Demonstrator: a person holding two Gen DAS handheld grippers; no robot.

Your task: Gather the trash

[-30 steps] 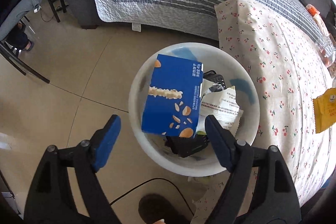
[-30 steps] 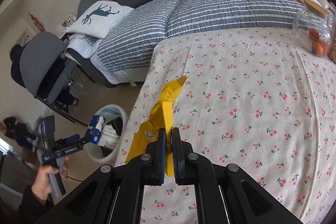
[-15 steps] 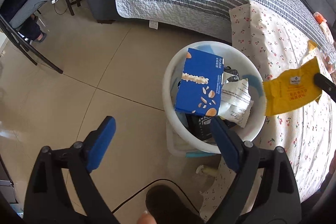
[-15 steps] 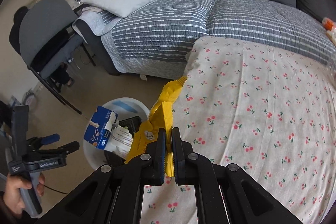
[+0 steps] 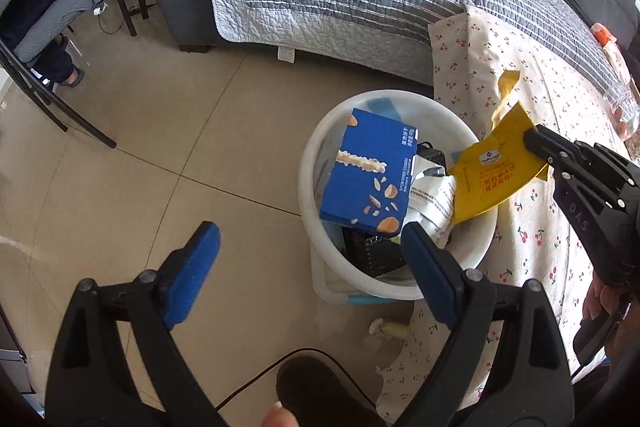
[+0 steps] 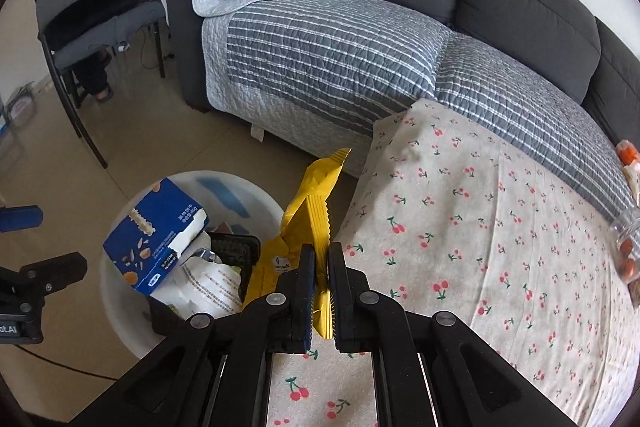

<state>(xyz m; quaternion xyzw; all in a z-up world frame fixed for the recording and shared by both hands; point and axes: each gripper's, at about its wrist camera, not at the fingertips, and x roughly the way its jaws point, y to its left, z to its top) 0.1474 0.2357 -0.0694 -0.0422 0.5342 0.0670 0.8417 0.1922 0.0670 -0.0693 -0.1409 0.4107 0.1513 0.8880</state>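
The right gripper [image 6: 321, 269] is clamped on a yellow wrapper [image 6: 310, 203], holding it over the rim of the white bin [image 5: 476, 247] at about three o'clock. The left gripper [image 5: 306, 263] hangs empty with its jaws spread wide above the bin's six o'clock edge. Inside the bin a blue box [image 5: 370, 173] leans at nine o'clock, white crumpled packaging [image 5: 434, 201] just beside it.

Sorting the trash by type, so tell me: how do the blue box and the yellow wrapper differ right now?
The blue box is stiff cardboard with flat faces; the yellow wrapper is a thin, crinkled pouch. The box lies tilted inside the white bin, loose; the wrapper hangs over the bin's rim, pinched in the right gripper. The box shows biscuit pictures; the wrapper only print. Both are snack packaging.
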